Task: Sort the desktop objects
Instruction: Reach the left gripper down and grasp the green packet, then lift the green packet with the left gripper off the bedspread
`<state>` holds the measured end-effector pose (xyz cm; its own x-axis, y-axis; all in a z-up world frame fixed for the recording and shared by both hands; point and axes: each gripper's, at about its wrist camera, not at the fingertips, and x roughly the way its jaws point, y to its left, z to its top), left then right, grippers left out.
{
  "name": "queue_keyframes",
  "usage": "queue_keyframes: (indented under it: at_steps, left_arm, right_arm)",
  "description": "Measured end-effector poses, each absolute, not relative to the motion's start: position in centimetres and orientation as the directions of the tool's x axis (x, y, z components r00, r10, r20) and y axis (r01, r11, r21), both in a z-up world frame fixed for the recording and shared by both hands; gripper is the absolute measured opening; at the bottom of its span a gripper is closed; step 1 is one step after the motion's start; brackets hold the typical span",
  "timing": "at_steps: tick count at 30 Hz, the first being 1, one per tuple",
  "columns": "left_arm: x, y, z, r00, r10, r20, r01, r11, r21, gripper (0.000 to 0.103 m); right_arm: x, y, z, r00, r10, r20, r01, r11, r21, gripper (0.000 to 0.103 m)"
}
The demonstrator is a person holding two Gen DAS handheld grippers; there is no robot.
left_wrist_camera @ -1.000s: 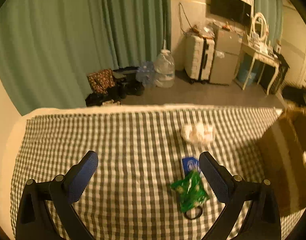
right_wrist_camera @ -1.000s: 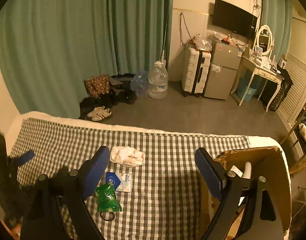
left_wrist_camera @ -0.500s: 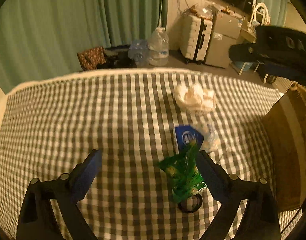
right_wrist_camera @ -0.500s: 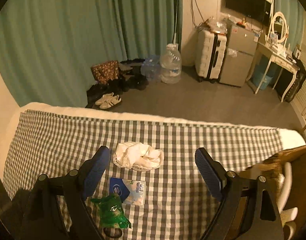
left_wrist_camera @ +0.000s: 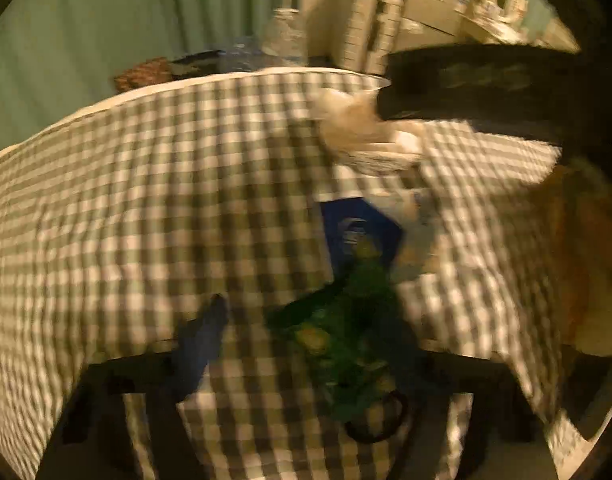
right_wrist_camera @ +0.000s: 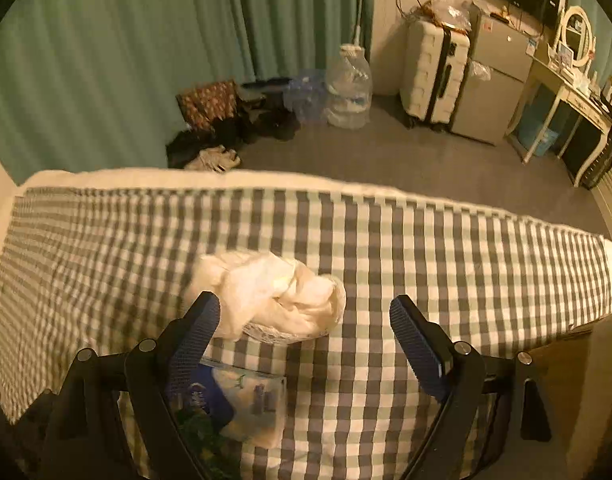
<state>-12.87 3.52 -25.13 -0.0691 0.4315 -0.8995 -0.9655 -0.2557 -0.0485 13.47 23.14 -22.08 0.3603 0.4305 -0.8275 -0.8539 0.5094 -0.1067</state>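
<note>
the left claw [left_wrist_camera: 306, 332] points steeply down at the bench [left_wrist_camera: 154, 184], which wears a grey-and-white checked cloth. its jaws have just been closing, and a green snack packet [left_wrist_camera: 345, 344] lies between them on the cloth. the left finger [left_wrist_camera: 202, 344] shows as a blurred blue shape with checked cloth between it and the packet; the right finger is lost in the blur against the packet's far side, so whether it touches cannot be told. a dark ring [left_wrist_camera: 379, 420] lies at the near end of the packet, and a blue-and-white packet [left_wrist_camera: 357, 228] lies just beyond its far end. further off sits a crumpled white cloth [left_wrist_camera: 357, 132].

the right claw [right_wrist_camera: 304, 316] hangs over the same bench with its jaws spread wide and nothing between the pads. the white cloth [right_wrist_camera: 274, 296] lies just ahead, with the left finger [right_wrist_camera: 194, 336] overlapping its near left edge and the right finger [right_wrist_camera: 417, 344] apart from it over bare checks. below the left finger lie the blue-and-white packet [right_wrist_camera: 250, 404] and a glimpse of the green one [right_wrist_camera: 202, 432]. a cardboard box [right_wrist_camera: 577, 380] stands at the bench's right end.
</note>
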Motion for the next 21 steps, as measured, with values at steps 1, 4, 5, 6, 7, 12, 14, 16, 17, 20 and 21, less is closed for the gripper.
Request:
queue_keyframes:
  at_steps: [1, 4, 5, 6, 7, 12, 14, 16, 17, 20, 21]
  left_arm:
    - [-12.5, 3.7, -25.0, -0.061, 0.432, -0.9, -0.972, -0.229, -0.044, 0.049]
    - [-12.0, 4.1, -24.6, -0.054, 0.438, -0.897, -0.981, -0.193, -0.035, 0.042]
    - [-12.1, 4.1, -24.4, -0.043, 0.441, -0.897, -0.98, -0.193, -0.048, 0.04]
    - [-12.3, 4.0, -24.1, -0.032, 0.445, -0.895, -0.979, -0.194, -0.062, 0.039]
    - [-12.4, 3.9, -23.9, -0.029, 0.449, -0.893, -0.979, -0.193, -0.065, 0.038]
    - [-13.6, 3.8, -21.6, -0.06, 0.482, -0.874, -0.975, -0.216, -0.052, 0.03]
    - [-14.2, 3.7, -20.3, -0.081, 0.499, -0.863, -0.972, -0.231, -0.043, 0.03]
    - [-14.5, 3.5, -18.9, -0.104, 0.52, -0.848, -0.971, -0.238, -0.026, 0.03]
    - [-14.7, 3.4, -18.2, -0.116, 0.528, -0.841, -0.971, -0.24, -0.017, 0.03]
    - [-15.2, 3.0, -15.9, -0.156, 0.555, -0.817, -0.966, -0.258, 0.009, 0.03]
    - [-15.4, 2.6, -15.1, -0.165, 0.565, -0.809, -0.964, -0.267, 0.01, 0.03]
  right_arm:
    - [13.6, 23.2, -22.5, 0.354, 0.421, -0.835, -0.853, 0.512, -0.104, 0.085]
    - [13.4, 23.6, -23.8, 0.367, 0.344, -0.864, -0.854, 0.493, -0.167, 0.048]
    - [13.2, 23.8, -24.3, 0.375, 0.302, -0.876, -0.856, 0.476, -0.202, 0.023]
    - [13.1, 23.7, -24.5, 0.386, 0.284, -0.878, -0.854, 0.469, -0.225, 0.009]
    - [12.9, 23.4, -24.5, 0.401, 0.278, -0.873, -0.851, 0.467, -0.241, 0.006]
    - [12.5, 21.6, -22.9, 0.426, 0.304, -0.852, -0.848, 0.463, -0.258, 0.001]
    - [12.4, 20.9, -21.3, 0.425, 0.341, -0.838, -0.851, 0.465, -0.242, 0.0]
    - [12.2, 20.4, -20.0, 0.429, 0.361, -0.828, -0.852, 0.465, -0.239, 0.0]
    - [11.9, 20.0, -19.2, 0.431, 0.374, -0.821, -0.854, 0.464, -0.237, 0.0]
    - [11.1, 19.2, -17.3, 0.428, 0.4, -0.811, -0.858, 0.463, -0.224, 0.0]
    - [10.8, 19.0, -16.8, 0.426, 0.408, -0.807, -0.859, 0.462, -0.22, 0.0]
